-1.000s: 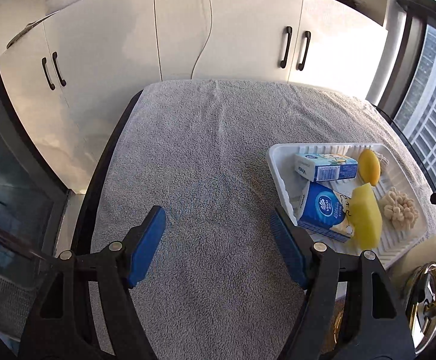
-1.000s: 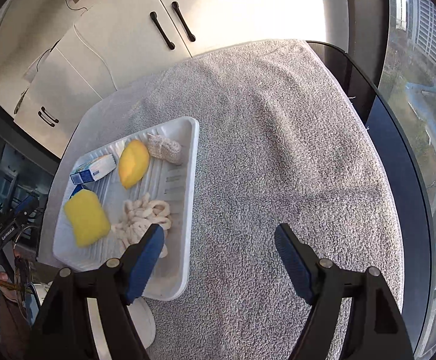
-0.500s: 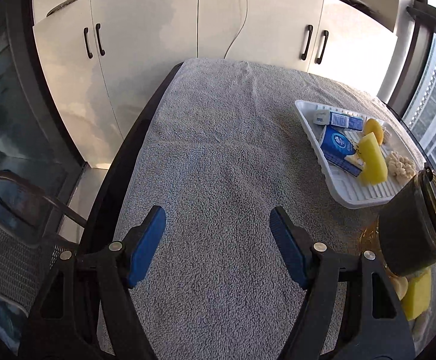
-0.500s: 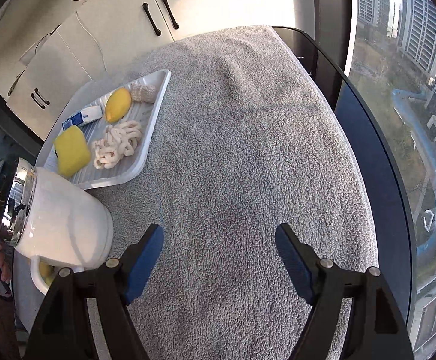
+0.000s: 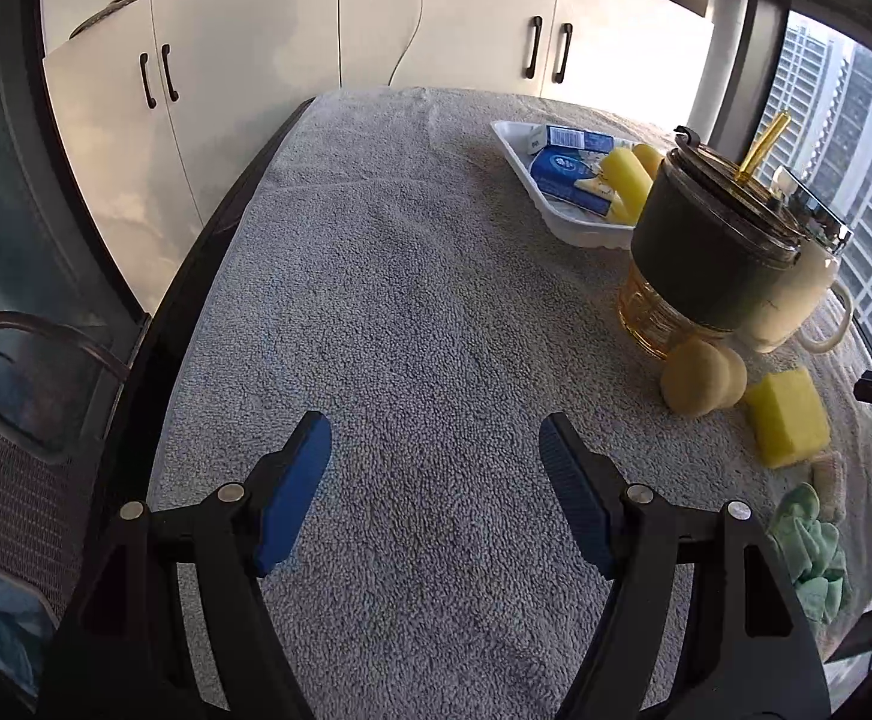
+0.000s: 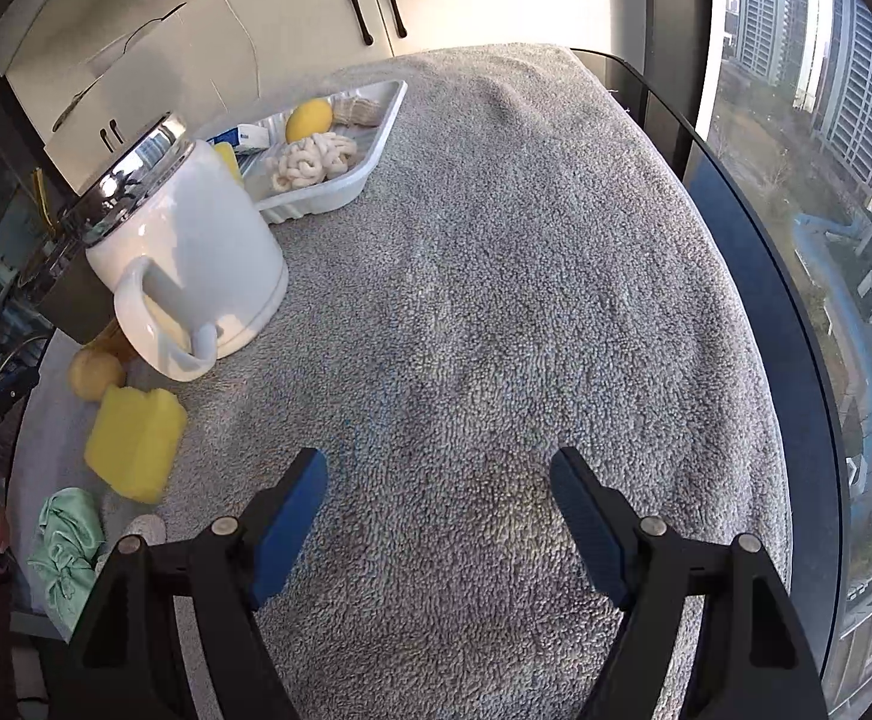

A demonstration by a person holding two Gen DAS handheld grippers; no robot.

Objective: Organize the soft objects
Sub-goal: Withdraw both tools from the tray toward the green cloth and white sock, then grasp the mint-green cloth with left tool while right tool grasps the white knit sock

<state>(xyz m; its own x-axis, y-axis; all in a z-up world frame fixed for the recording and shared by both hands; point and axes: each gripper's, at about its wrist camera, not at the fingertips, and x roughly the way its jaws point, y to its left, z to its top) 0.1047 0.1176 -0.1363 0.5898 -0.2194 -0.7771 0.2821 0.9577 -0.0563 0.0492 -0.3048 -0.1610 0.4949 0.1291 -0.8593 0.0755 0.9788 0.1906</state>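
Observation:
A white tray [image 5: 580,234] [image 6: 340,189] at the far side of the grey towel holds tissue packs [image 5: 565,171], a yellow sponge [image 5: 628,177], a yellow ball [image 6: 309,119] and a cream knotted rope [image 6: 310,159]. Nearer on the towel lie a tan sponge ball [image 5: 700,378] [image 6: 95,373], a yellow sponge block [image 5: 787,417] [image 6: 135,441] and a mint-green cloth [image 5: 811,552] [image 6: 70,546]. My left gripper [image 5: 435,450] hangs open over bare towel, left of these loose things. Over bare towel to their right, my right gripper [image 6: 436,483] is open too, nothing between its blue pads.
A dark-sleeved amber tumbler with a yellow straw [image 5: 706,252] and a white kettle [image 6: 184,264] stand between the tray and the loose items. White cupboards [image 5: 328,48] rise behind the table. A window [image 6: 808,120] runs along the right, a mesh chair [image 5: 10,462] sits at the left.
Both grippers have drawn back toward the near edge of the table. The tray has shrunk into the distance, and the tumbler, kettle and loose soft items have come into view. Jaws unchanged.

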